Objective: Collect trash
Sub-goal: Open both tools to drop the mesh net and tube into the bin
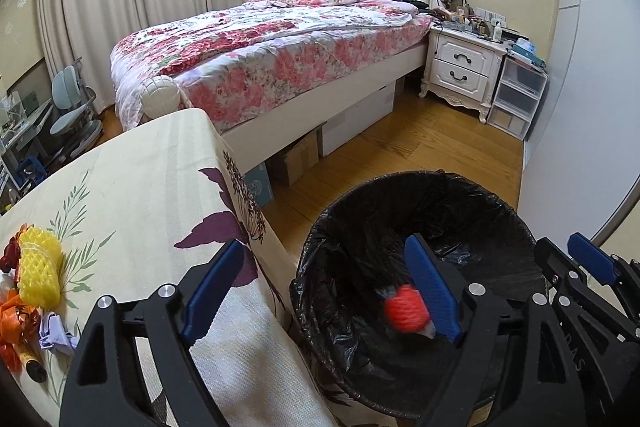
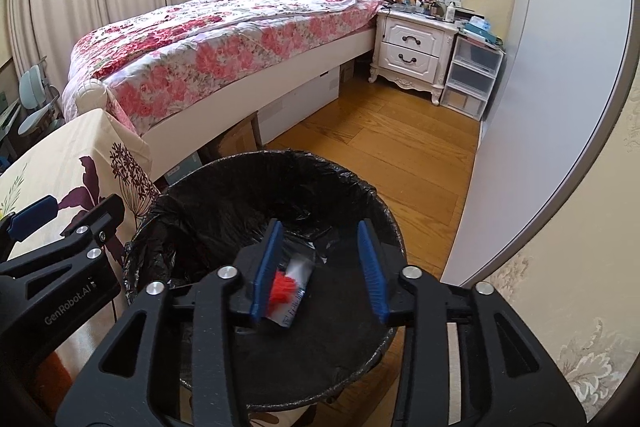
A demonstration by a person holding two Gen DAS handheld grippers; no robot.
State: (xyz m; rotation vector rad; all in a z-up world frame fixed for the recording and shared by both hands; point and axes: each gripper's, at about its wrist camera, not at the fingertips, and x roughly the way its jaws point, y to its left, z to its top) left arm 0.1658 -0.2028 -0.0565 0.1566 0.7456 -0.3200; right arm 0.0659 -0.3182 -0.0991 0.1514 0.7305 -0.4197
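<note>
Task partly done, by the look of it. A red foam fruit net (image 2: 283, 287) with a clear plastic wrapper (image 2: 298, 277) is inside the black-lined trash bin (image 1: 500, 203), blurred in both views, so likely mid-drop or just landed; can't tell which.

Right gripper (image 2: 320, 267) hangs over the bin mouth, jaws spread wide, nothing between the pads. The red net shows below and just beside its left finger, inside the bin, apparently not touching the pads.

Left gripper (image 1: 320, 291) also spread wide and empty, straddling the gap between table edge and bin: one finger over the floral tablecloth (image 1: 152, 187), the other over the bin opening. In its view the red net sits just beside the bin-side finger, lower down in the liner.

Still to collect, on the table's far left, well apart from both grippers: yellow foam fruit net (image 1: 38, 267), orange crinkled wrapper (image 1: 16, 331), pale lilac crumpled paper (image 1: 56, 335), and something red at the edge, too cropped to name.

Next call is probably the left gripper going for the yellow net, nearest its side.
</note>
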